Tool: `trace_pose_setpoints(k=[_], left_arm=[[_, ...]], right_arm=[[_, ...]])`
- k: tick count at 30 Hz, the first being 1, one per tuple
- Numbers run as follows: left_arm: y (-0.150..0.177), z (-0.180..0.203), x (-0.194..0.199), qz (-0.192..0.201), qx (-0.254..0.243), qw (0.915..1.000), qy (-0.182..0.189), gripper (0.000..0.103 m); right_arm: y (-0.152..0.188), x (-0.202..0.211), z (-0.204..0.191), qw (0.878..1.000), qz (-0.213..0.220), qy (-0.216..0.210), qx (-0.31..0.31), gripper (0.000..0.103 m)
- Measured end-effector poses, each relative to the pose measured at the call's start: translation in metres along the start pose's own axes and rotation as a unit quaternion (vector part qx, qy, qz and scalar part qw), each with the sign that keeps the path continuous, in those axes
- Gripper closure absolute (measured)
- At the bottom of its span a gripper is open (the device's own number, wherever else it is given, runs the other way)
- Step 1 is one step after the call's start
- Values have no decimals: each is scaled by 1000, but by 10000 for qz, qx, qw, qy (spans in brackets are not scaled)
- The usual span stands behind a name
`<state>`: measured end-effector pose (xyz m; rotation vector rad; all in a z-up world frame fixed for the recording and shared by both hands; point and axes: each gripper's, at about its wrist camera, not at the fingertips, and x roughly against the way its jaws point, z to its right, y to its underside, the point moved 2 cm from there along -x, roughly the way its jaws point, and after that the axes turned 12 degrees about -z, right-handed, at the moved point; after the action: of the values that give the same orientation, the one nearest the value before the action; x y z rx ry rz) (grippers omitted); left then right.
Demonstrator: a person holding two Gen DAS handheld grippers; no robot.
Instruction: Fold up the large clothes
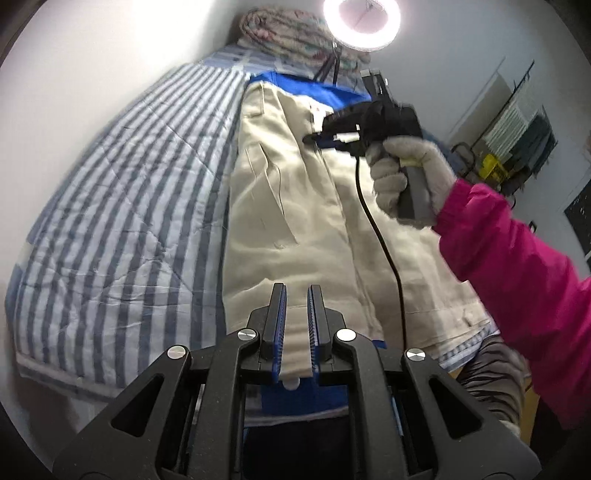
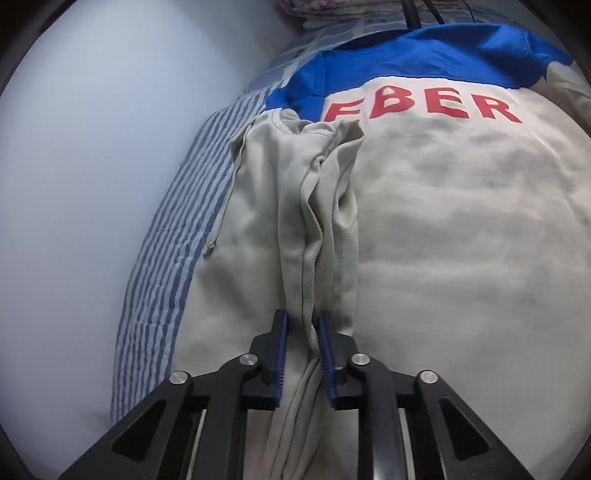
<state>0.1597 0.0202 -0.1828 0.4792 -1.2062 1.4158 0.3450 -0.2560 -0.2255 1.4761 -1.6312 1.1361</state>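
Observation:
A large cream sweatshirt (image 1: 295,206) with a blue shoulder band and red letters (image 2: 421,107) lies flat on a striped bed. My left gripper (image 1: 297,291) is shut on the sweatshirt's cream hem near the bed's near edge. My right gripper (image 2: 302,321) is shut on a bunched cream fold of the sweatshirt (image 2: 321,221), stretched toward the blue band. The right gripper also shows in the left wrist view (image 1: 314,139), held by a gloved hand over the upper part of the garment.
A blue and white striped quilt (image 1: 122,206) covers the bed, against a white wall (image 2: 92,147) on the left. A folded floral blanket (image 1: 288,33) and a ring light (image 1: 362,22) are at the far end. A rack with clutter (image 1: 517,140) stands at the right.

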Motion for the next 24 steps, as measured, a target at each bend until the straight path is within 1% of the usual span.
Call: trace_pose_setpoints(k=[1,2,3,4,5,6,7,8,10,11,12,13,15,18,20,21,23,24], left_arm=[[-1,3,-8,-142,-74,9998,88,95],[1,6,-22,-420,-148,9987,237,95],[5,8,-32,-613,-138,9976,278,95],[11,8,-49,-907,-63,9955,271,95],[17,9,-58,-1038,-73,9942,287,95],[24,15,-67,-1162,-197,9925,318,95],[28,20,-70,-1207,-334,9918,269,95],[32,27,-68,-1158,-540,9917,140,95],[36,32,-65,-1129,-719,9910,23,95],[37,30,-61,-1117,-679,9914,68,95],[38,29,-59,-1108,-637,9917,126,95],[40,28,-52,-1084,-588,9921,219,95],[39,26,-39,-885,-632,9938,215,95],[39,26,-12,-462,-729,9962,123,95],[38,18,4,-120,-645,9978,-52,95],[34,15,7,-12,-570,9983,-144,95],[30,2,6,14,-303,9993,-217,95],[28,-4,6,15,-221,9994,-257,95]], right_arm=[[1,2,1,10000,75,33,8,98],[0,2,4,9999,91,124,-28,99],[0,-1,10,9995,54,300,-127,99],[-1,-5,16,9992,-2,344,-209,99],[1,-4,18,9993,10,304,-223,100],[3,-1,17,9994,60,288,-189,99],[5,2,14,9993,110,355,-102,98],[7,6,12,9992,120,367,-29,93],[13,15,7,9994,139,309,44,89],[15,20,6,9995,185,243,62,79],[22,29,3,9995,272,127,111,72],[29,38,0,9993,335,56,178,71],[45,53,-6,9987,373,56,354,70],[79,72,-16,9970,422,24,655,70],[102,79,-23,9959,426,-109,785,70],[116,82,-28,9953,424,-212,847,70],[142,81,-39,9942,350,-383,942,70],[151,80,-42,9951,343,-356,861,70]])
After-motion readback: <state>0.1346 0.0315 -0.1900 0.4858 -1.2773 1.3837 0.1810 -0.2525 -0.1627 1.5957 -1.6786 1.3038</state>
